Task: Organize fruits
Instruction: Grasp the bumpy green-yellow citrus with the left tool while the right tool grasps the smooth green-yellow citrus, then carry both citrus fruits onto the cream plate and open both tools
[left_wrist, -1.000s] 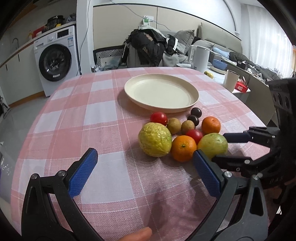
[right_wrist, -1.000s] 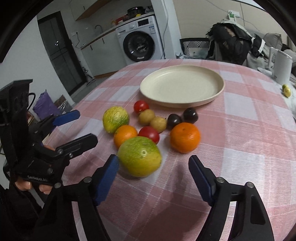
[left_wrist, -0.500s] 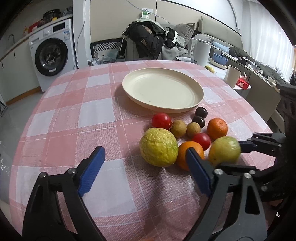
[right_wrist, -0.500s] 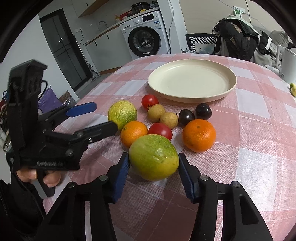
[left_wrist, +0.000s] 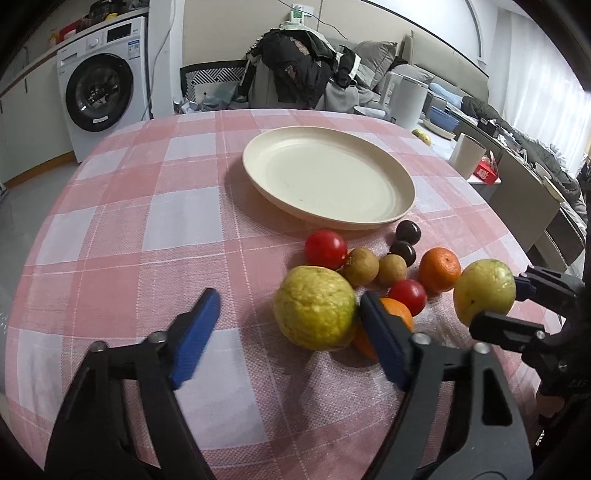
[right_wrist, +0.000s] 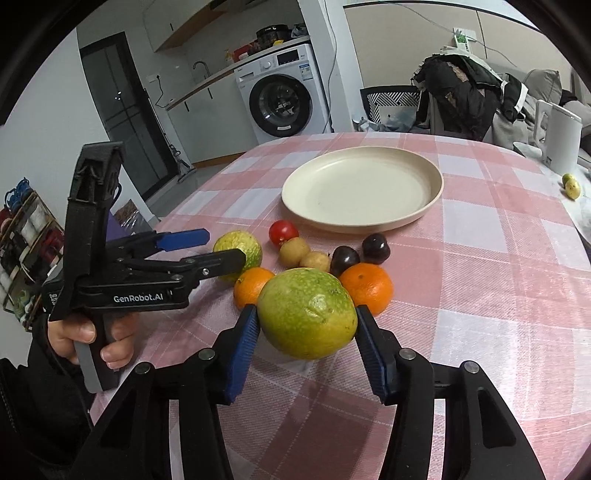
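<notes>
Blue pads of the right gripper (right_wrist: 304, 345) press both sides of a green guava (right_wrist: 307, 313), so the tongs are closed on the fruit and hold it just ahead of the camera, above the pink checked cloth (right_wrist: 498, 332). In the left wrist view the same guava (left_wrist: 484, 290) sits between those fingers at far right.

Just beyond the held guava lie two oranges, one to the left (right_wrist: 252, 286) and one to the right (right_wrist: 368, 287). Behind them come two tan longans (right_wrist: 294, 252), two dark plums (right_wrist: 375, 249) and a red tomato (right_wrist: 283, 232), all close together.

The left gripper (left_wrist: 288, 334) is wide open and holds nothing. Its right pad (left_wrist: 380, 343) stands between a yellow guava (left_wrist: 316, 307) and the near orange (left_wrist: 397, 314), just beside both; whether it touches either I cannot tell. Its left pad (left_wrist: 194, 338) hangs over bare cloth, so the yellow guava lies inside the open span, toward the right finger. A second tomato (left_wrist: 407, 294) shows just past that finger.

Farther out, beyond the fruit cluster, a cream plate (right_wrist: 432, 199) rests on the cloth with nothing on it. Past the table stands a white washing machine (right_wrist: 284, 98), and a chair heaped with dark clothes (right_wrist: 458, 92).
</notes>
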